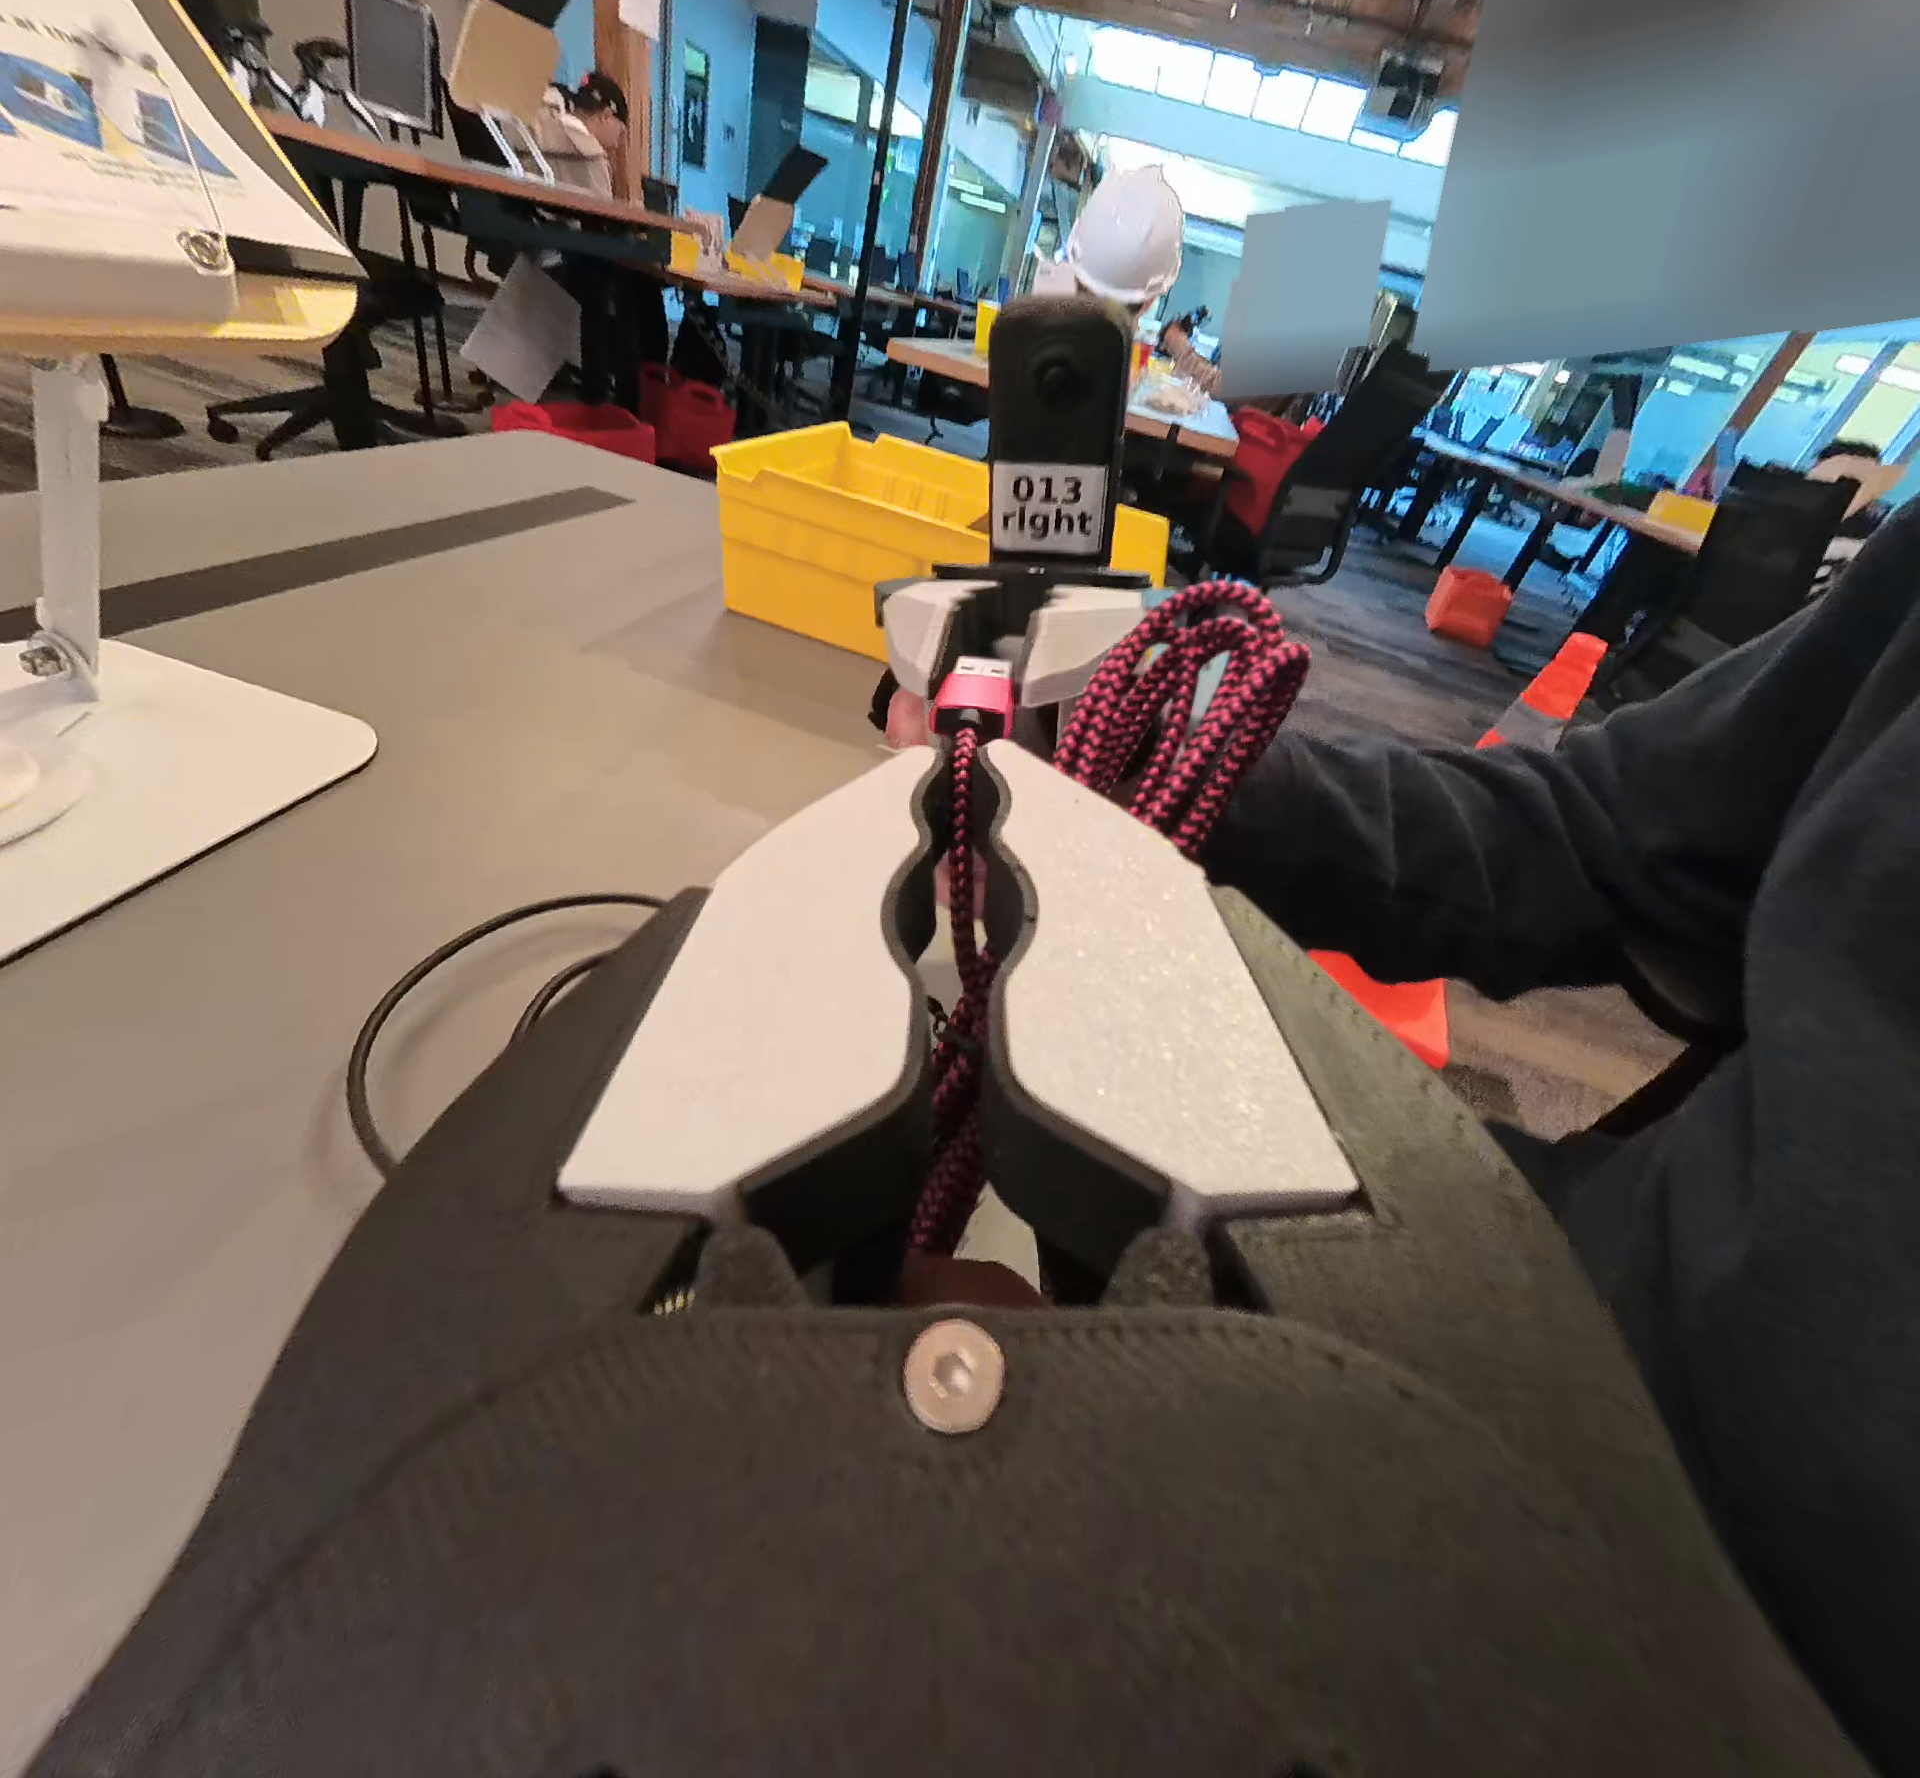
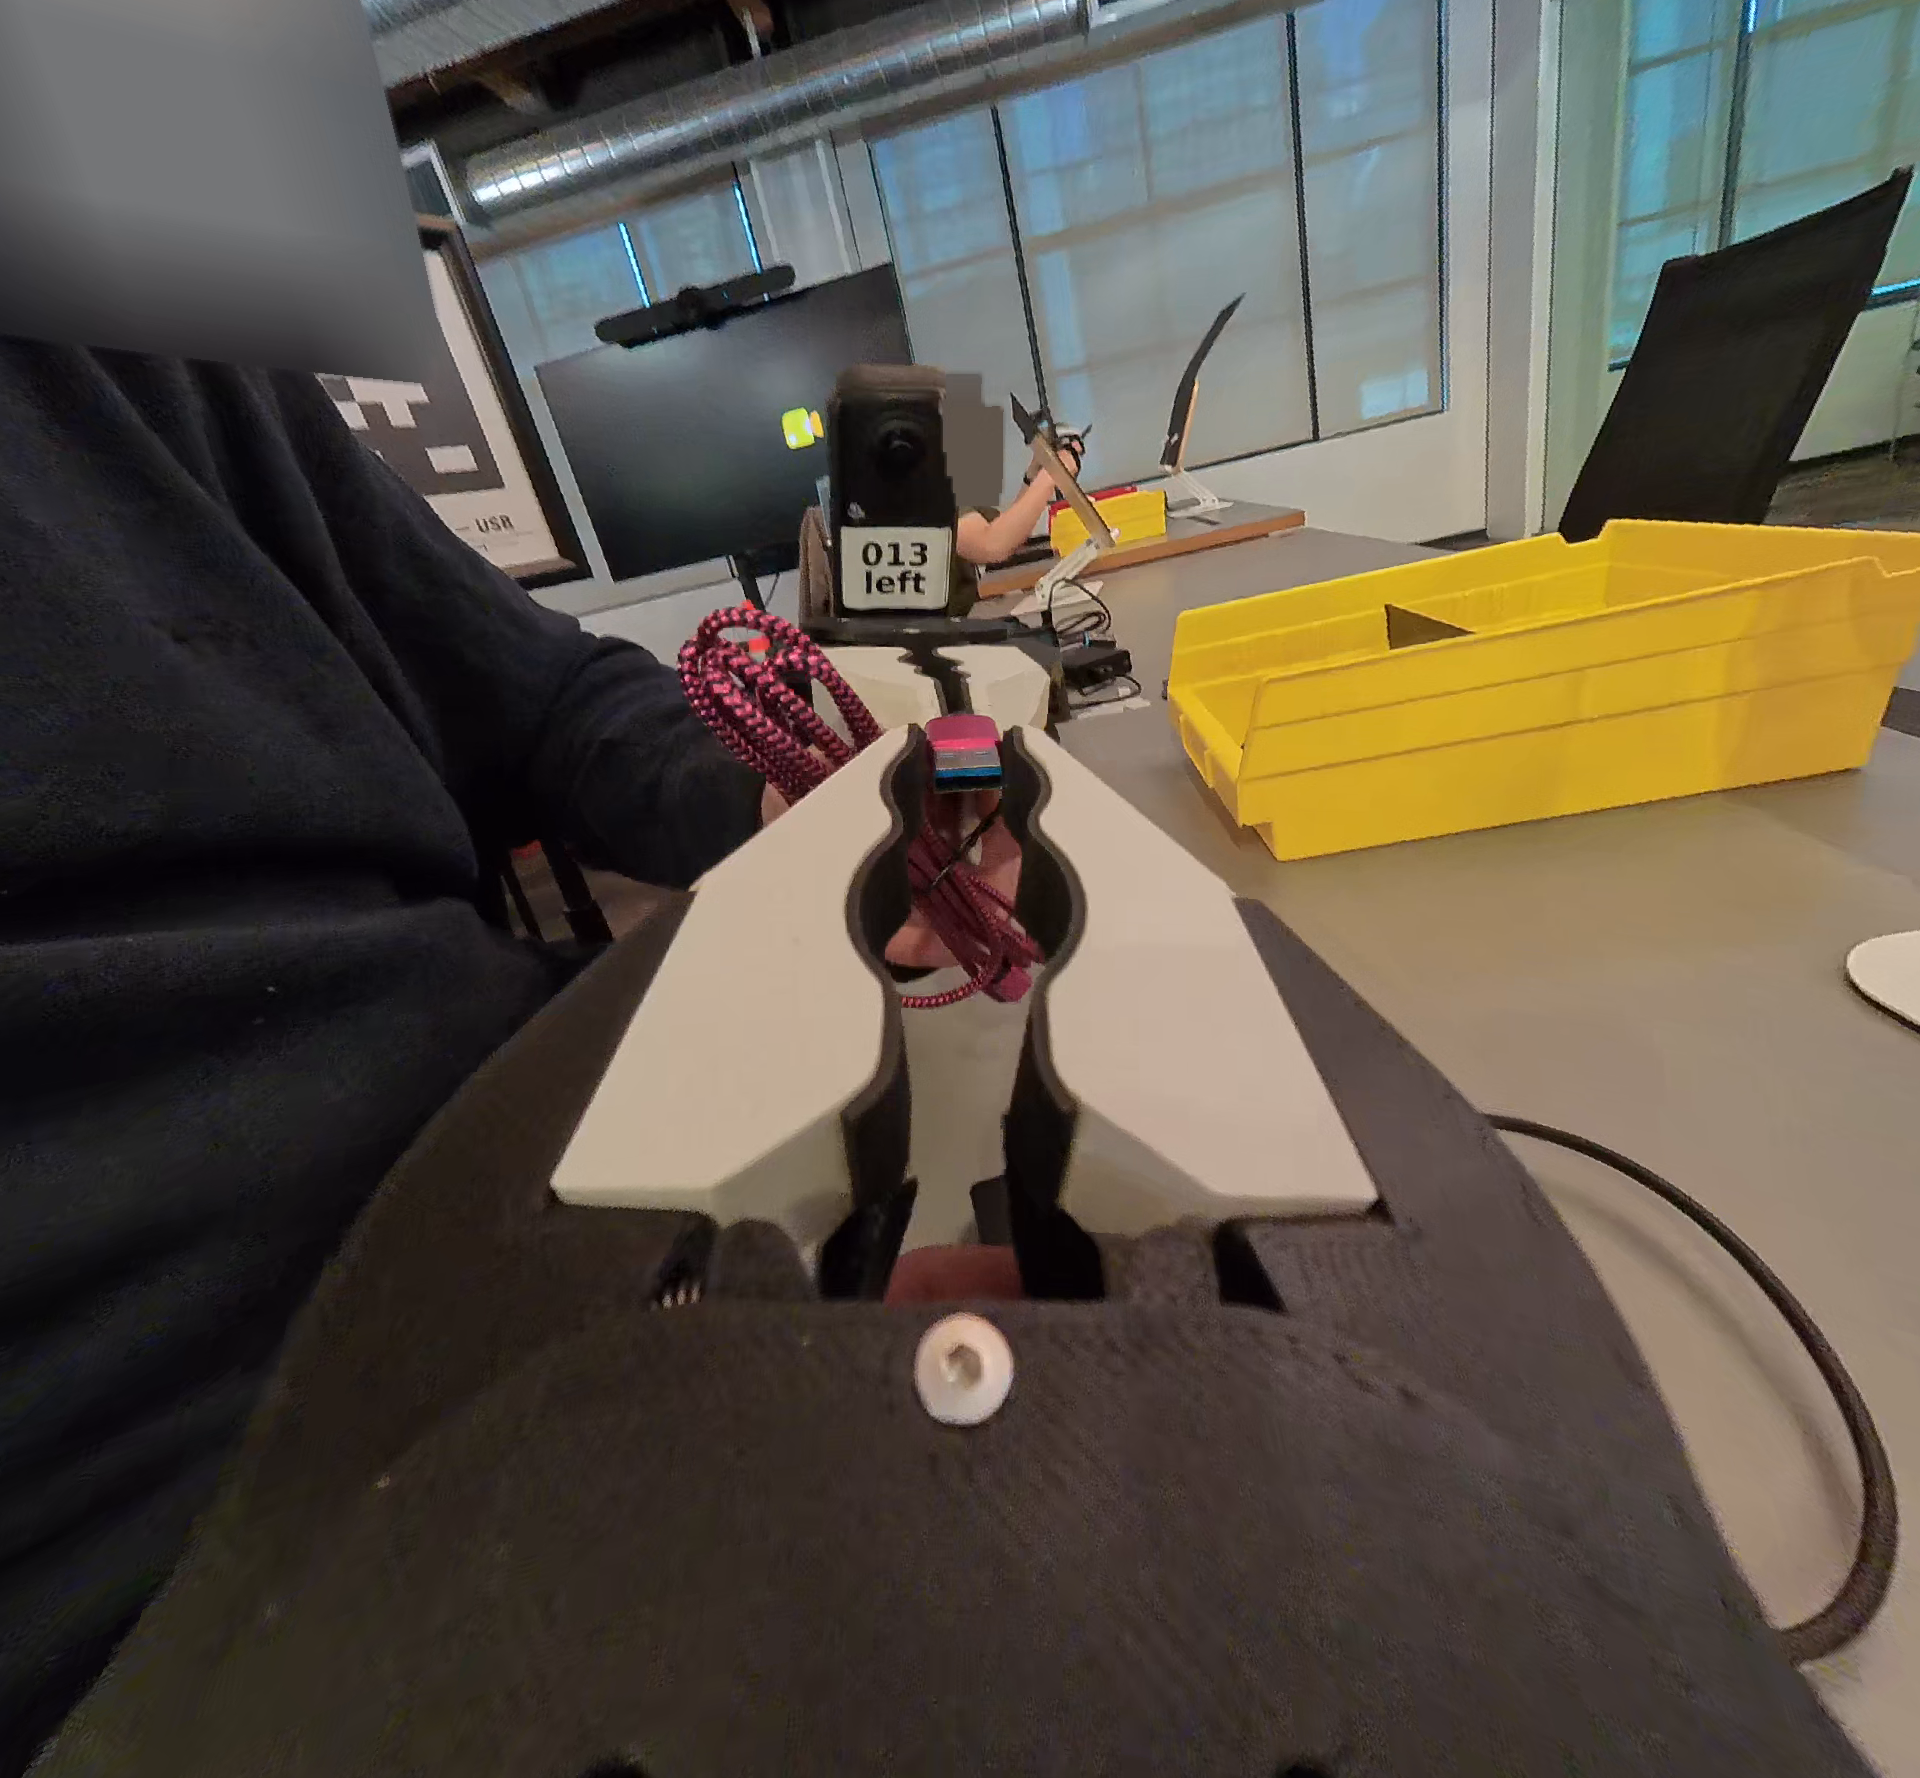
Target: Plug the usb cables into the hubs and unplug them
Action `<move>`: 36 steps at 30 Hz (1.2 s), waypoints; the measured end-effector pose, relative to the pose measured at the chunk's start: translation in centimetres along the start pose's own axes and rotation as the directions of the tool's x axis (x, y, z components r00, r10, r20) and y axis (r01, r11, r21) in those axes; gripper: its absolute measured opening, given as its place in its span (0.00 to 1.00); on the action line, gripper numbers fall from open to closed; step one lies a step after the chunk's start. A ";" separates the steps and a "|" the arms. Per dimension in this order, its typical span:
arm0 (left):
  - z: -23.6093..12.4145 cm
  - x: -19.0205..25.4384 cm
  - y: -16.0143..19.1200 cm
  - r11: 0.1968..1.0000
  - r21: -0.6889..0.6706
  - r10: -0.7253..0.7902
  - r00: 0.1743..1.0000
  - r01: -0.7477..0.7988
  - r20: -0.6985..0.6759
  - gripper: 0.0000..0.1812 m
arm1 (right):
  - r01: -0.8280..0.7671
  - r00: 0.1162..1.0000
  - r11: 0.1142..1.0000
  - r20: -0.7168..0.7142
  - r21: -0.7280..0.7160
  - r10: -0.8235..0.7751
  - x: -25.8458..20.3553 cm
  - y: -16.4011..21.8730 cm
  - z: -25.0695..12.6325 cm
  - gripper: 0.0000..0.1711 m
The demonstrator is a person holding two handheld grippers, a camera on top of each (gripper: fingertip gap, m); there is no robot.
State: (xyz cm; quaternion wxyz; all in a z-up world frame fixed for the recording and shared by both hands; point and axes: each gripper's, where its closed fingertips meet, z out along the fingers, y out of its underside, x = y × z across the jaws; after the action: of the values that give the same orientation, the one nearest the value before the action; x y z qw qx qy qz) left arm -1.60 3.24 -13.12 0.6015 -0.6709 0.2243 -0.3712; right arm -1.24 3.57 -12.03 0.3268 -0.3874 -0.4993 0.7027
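Two grippers face each other above the grey worktop (image 1: 499, 793). My left gripper (image 1: 961, 762) has its jaws closed on the pink braided cable (image 1: 961, 876) just behind the plug (image 1: 974, 694). My right gripper (image 2: 964, 752) pinches the plug's metal tip between its jaws. Cable loops (image 2: 769, 700) hang beside a dark sleeve (image 1: 1507, 855).

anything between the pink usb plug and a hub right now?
Cannot say: no hub shows clearly in either view. The plug is pinched at the right gripper tips, the left gripper is shut on the braided cable just behind it, both above the table.
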 end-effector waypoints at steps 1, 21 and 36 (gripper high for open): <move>0.1 0.1 -0.3 1.000 0.023 -0.013 1.000 0.013 -0.005 0.02 | -0.004 1.000 1.000 0.004 0.015 0.004 0.0 -0.2 -0.1 0.07; 1.0 1.4 -2.1 0.984 0.163 -0.065 0.997 0.072 -0.052 0.02 | -0.037 0.998 0.989 0.053 0.143 0.030 -0.9 -2.4 -0.5 0.07; 1.7 1.6 -0.8 0.990 0.128 -0.052 0.998 0.054 -0.020 0.13 | -0.045 0.997 0.988 0.062 0.148 0.037 -1.2 -2.2 -0.2 0.07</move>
State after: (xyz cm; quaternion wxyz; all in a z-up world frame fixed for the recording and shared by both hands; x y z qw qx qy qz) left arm 0.58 3.33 -11.96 0.6316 -0.6332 0.1870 -0.4063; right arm -0.34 3.32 -9.68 0.3254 -0.3509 -0.4467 0.7559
